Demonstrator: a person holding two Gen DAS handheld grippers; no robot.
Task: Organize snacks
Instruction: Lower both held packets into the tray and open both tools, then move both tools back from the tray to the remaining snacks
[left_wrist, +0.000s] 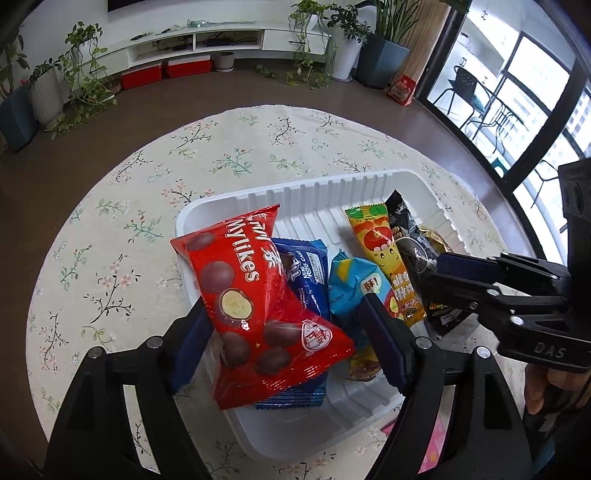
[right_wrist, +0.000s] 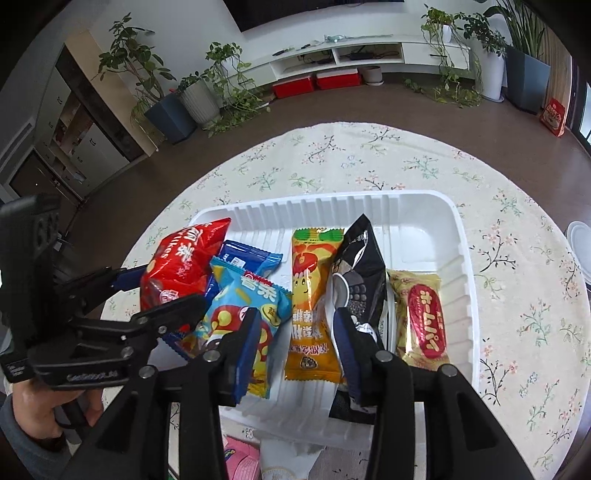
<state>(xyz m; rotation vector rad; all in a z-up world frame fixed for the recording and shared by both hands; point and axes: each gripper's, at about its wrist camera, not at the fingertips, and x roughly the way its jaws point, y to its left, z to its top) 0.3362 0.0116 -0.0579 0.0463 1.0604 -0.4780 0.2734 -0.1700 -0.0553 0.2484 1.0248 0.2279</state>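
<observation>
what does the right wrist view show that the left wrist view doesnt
Only the right wrist view shows the gold packet with a red oval label clearly, lying at the tray's right end, and a white round object at the table's right edge. Only the left wrist view shows the glass balcony doors and the right gripper over the black packet. Both show the white tray, the red Mylikes bag, the blue packets, the orange packet and the floral tablecloth.
</observation>
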